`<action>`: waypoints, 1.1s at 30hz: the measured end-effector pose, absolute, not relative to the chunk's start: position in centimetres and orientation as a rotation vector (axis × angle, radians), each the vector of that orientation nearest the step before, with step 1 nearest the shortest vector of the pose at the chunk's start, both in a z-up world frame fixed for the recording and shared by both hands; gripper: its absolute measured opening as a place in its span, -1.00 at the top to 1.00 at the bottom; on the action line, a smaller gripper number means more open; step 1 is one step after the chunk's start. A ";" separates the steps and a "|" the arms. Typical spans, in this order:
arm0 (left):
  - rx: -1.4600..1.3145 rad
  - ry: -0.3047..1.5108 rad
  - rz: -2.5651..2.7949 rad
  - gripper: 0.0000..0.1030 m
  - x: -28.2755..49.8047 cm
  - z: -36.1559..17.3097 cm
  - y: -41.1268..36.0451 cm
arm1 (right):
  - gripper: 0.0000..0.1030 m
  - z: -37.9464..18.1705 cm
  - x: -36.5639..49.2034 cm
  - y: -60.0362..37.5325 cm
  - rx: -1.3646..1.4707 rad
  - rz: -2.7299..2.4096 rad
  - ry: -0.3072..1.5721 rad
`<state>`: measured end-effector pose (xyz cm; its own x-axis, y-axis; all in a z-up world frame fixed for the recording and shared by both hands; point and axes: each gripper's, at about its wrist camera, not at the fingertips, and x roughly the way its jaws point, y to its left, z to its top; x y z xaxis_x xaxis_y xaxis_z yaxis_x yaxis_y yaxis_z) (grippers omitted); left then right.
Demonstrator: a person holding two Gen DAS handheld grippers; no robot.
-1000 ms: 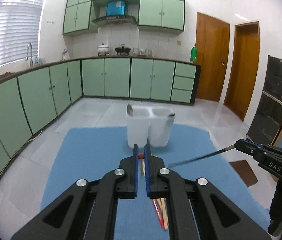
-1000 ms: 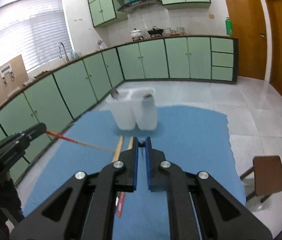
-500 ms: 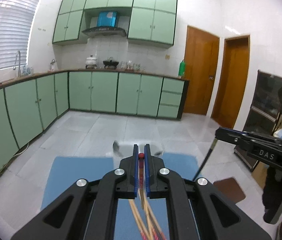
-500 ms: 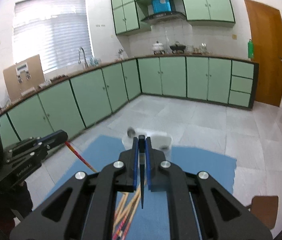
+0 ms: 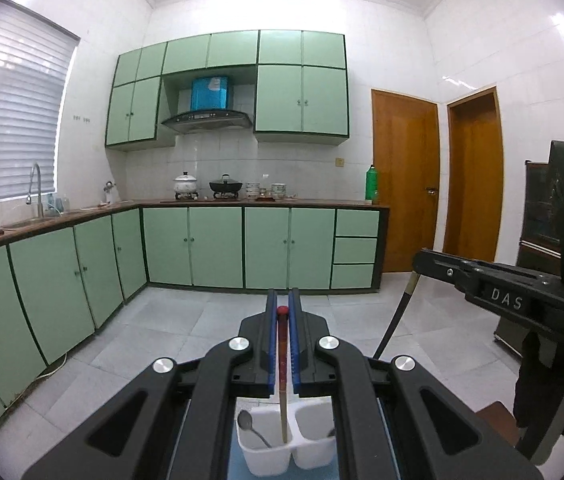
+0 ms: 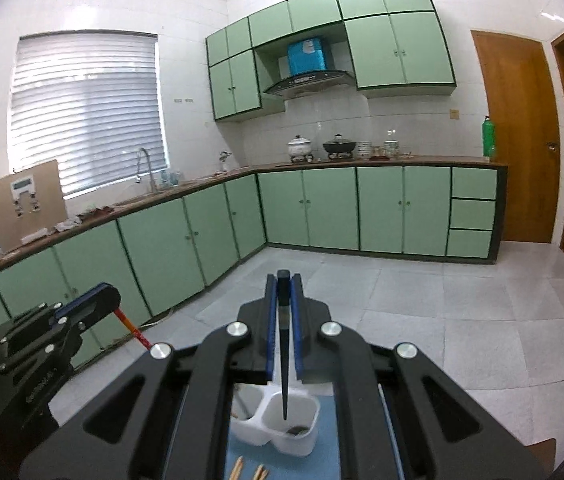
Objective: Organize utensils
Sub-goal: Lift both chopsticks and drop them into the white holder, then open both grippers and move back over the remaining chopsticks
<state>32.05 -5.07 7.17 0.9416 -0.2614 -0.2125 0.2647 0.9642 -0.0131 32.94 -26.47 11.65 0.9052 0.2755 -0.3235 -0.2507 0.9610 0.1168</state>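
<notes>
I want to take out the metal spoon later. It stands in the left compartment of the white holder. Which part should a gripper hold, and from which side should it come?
Grip the spoon just below its bowl, on the thin handle, coming from above. The bowl end leans up near the rim of the white holder, while the rest of the handle slants down inside, so the walls probably block a sideways approach.

cabinets: pale green | doors: orange-brown | holder: white

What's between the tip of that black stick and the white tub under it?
Nothing but air: in the right wrist view, the black chopstick, clamped in the right gripper, hangs above the white holder's right compartment.
</notes>
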 end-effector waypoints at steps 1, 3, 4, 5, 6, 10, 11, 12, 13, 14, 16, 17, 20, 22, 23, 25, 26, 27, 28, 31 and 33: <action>0.018 0.218 -0.262 0.89 32.9 6.8 -5.3 | 0.89 11.2 33.5 -26.5 0.069 0.266 0.349; 0.017 0.228 -0.252 0.89 34.4 5.6 -5.6 | 0.89 10.0 34.9 -26.4 0.069 0.259 0.366; 0.016 0.234 -0.248 0.89 35.2 5.0 -5.7 | 0.89 9.2 35.6 -26.4 0.072 0.259 0.378; 0.009 0.248 -0.249 0.89 36.0 4.3 -5.7 | 0.89 8.4 36.0 -26.3 0.074 0.259 0.389; 0.005 0.256 -0.248 0.89 36.4 3.7 -5.6 | 0.89 7.8 36.4 -26.2 0.077 0.260 0.400; 0.009 0.315 -0.259 0.89 38.3 1.1 -5.7 | 0.88 5.0 37.4 -25.8 0.089 0.266 0.444; 0.009 0.330 -0.265 0.89 38.7 0.7 -5.6 | 0.88 4.5 37.6 -25.8 0.089 0.272 0.458; 0.009 0.351 -0.265 0.88 39.0 0.1 -5.5 | 0.88 4.0 37.5 -25.5 0.086 0.275 0.466; 0.007 0.363 -0.264 0.88 39.2 -0.3 -5.4 | 0.86 3.4 37.4 -25.4 0.080 0.276 0.477; 0.004 0.373 -0.268 0.84 39.2 -0.7 -5.3 | 0.85 3.1 37.4 -25.3 0.078 0.280 0.483; 0.004 0.382 -0.268 0.72 39.1 -1.0 -4.9 | 0.76 2.6 37.3 -25.1 0.074 0.280 0.494; 0.003 0.384 -0.269 0.61 38.8 -1.2 -4.8 | 0.72 2.5 37.1 -25.2 0.076 0.277 0.497; 0.002 0.384 -0.268 0.38 38.0 -1.0 -4.3 | 0.23 2.6 36.3 -25.8 0.097 0.260 0.486; 0.003 0.378 -0.264 0.21 36.8 -0.7 -3.9 | 0.00 2.7 35.2 -26.1 0.096 0.244 0.469; 0.002 0.375 -0.259 0.07 36.3 -0.6 -3.8 | -0.05 2.8 34.7 -26.3 0.095 0.236 0.462; -0.001 0.366 -0.250 -0.07 35.2 -0.3 -3.4 | -0.21 2.8 33.4 -26.9 0.093 0.213 0.451; -0.003 0.359 -0.242 -0.15 34.1 -0.3 -3.0 | -0.25 2.7 32.7 -27.1 0.091 0.205 0.447; -0.007 0.353 -0.241 -0.23 33.4 -0.4 -2.8 | -0.33 2.5 31.7 -27.3 0.088 0.191 0.444; -0.008 0.350 -0.237 -0.27 32.5 -0.5 -2.6 | -0.41 2.3 30.9 -27.5 0.088 0.182 0.440; 0.000 0.355 -0.219 -0.39 29.8 -1.6 -2.0 | -0.63 1.1 28.0 -28.0 0.087 0.158 0.437; -0.008 0.380 -0.208 -0.44 27.7 -3.0 -1.5 | -0.69 -0.3 25.7 -27.9 0.079 0.141 0.442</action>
<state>27.71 -1.52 -3.03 0.9075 -0.2032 -0.3678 0.2002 0.9786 -0.0466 25.75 -27.92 -0.27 0.8943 0.1525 -0.4207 -0.1183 0.9873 0.1063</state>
